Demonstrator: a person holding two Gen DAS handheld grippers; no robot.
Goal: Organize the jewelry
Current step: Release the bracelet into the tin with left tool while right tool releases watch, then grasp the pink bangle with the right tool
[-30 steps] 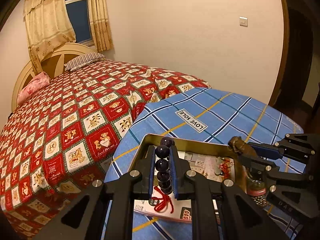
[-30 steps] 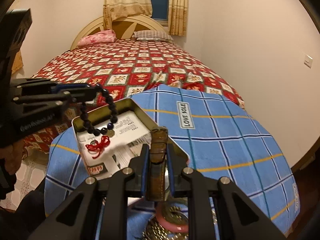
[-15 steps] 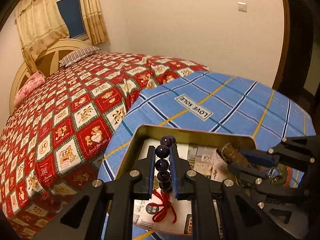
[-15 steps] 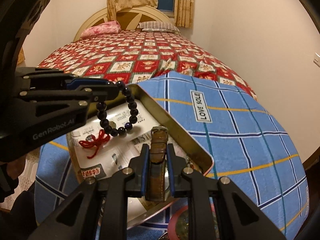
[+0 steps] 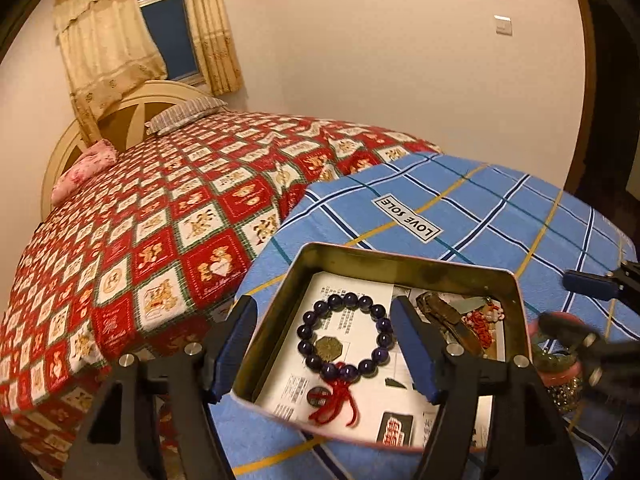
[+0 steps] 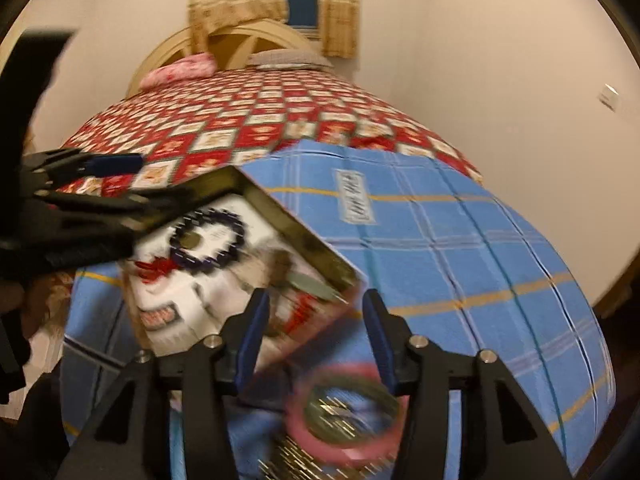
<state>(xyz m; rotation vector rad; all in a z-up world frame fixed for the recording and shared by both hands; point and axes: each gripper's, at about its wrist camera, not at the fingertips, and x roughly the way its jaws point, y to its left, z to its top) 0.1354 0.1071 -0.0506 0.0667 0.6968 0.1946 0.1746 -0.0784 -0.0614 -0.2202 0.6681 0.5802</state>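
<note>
- A bedroom with cream walls; a bed [image 5: 168, 216] under a red and white patterned quilt reaches back to a curtained window [image 5: 168, 28].
- A blue checked cloth [image 5: 500, 216] covers the near end of the bed, with a "LOVE SOLE" label sewn on it.
- An open metal tin [image 5: 400, 268], lined with printed paper, sits at the near edge of the cloth.
- The left gripper [image 5: 324, 344] hangs over the tin's left half; its jaws have just been opening and stand wide apart, touching nothing.
- The right gripper [image 6: 316, 336] is at the tin's right corner; its jaws have just been opening too, and nothing is pinched between them.
- A dark bead bracelet [image 5: 344, 336] with a red tassel lies flat on the paper in the tin's left half.
- A brown strap [image 5: 448, 316] lies in the tin's right half beside small red trinkets.
- A pink-rimmed round box [image 6: 344, 412] sits on the cloth just off the tin's right corner, blurred.
</note>
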